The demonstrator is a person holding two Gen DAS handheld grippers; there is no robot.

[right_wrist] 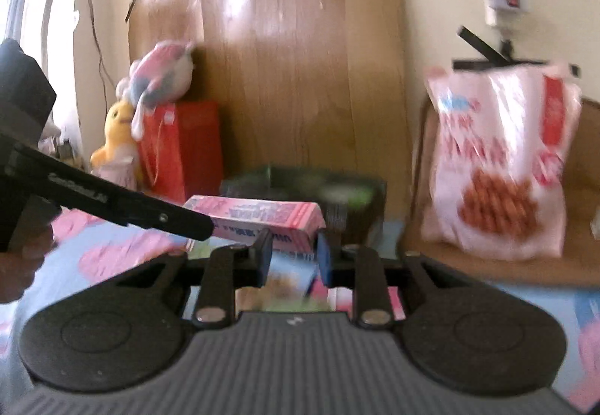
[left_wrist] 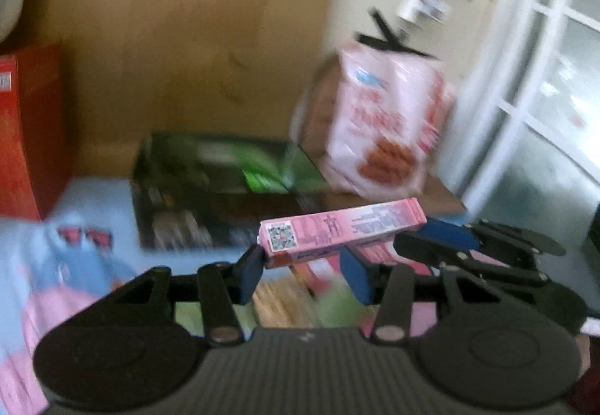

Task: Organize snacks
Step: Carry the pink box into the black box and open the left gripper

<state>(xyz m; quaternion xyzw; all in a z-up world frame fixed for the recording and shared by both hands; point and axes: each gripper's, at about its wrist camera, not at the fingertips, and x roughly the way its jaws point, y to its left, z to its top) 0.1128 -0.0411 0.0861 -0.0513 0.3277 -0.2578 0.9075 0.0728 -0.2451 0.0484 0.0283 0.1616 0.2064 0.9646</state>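
My right gripper (right_wrist: 293, 257) clamps the pink snack box (left_wrist: 343, 229) near its end, just before the black-green box (left_wrist: 225, 186); my left gripper (left_wrist: 302, 274) gapes, seemingly touching. Keep it level.

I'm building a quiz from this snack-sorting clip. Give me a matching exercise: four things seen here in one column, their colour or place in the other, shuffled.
Things:
1. slim snack box
2. large snack bag
3. open box
4. plush chick

Descriptions:
A. yellow, left of the red bag
B. dark, holding green packets
C. pink, between the gripper tips
D. leaning upright on a cardboard box

Pairs: 1-C, 2-D, 3-B, 4-A
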